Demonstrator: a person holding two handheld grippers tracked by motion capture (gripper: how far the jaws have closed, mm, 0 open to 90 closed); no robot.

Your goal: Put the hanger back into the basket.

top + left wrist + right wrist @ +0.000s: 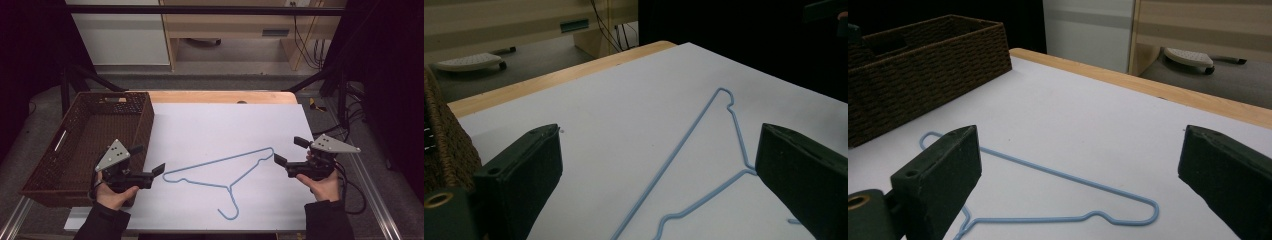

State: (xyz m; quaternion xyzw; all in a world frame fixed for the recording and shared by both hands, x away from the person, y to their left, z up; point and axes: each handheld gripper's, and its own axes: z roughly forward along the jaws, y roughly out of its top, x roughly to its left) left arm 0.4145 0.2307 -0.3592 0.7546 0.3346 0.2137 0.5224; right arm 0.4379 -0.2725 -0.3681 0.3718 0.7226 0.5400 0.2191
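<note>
A light blue wire hanger [225, 175] lies flat on the white sheet [225, 125], its hook toward the table's near edge. My left gripper [148, 159] is held open just left of the hanger's left tip, nothing between its jaws. In the left gripper view the hanger [704, 150] stretches across the sheet between the wide-apart jaws. My right gripper [291, 151] is open too, just right of the hanger's right shoulder. The right gripper view has the hanger [1058, 200] low between its jaws.
A dark brown woven basket [90, 145] stands on the table's left side, beside my left gripper, and it appears as the basket [923, 70] in the right gripper view. The wooden table edge [220, 96] runs along the back. Cables trail off at the right.
</note>
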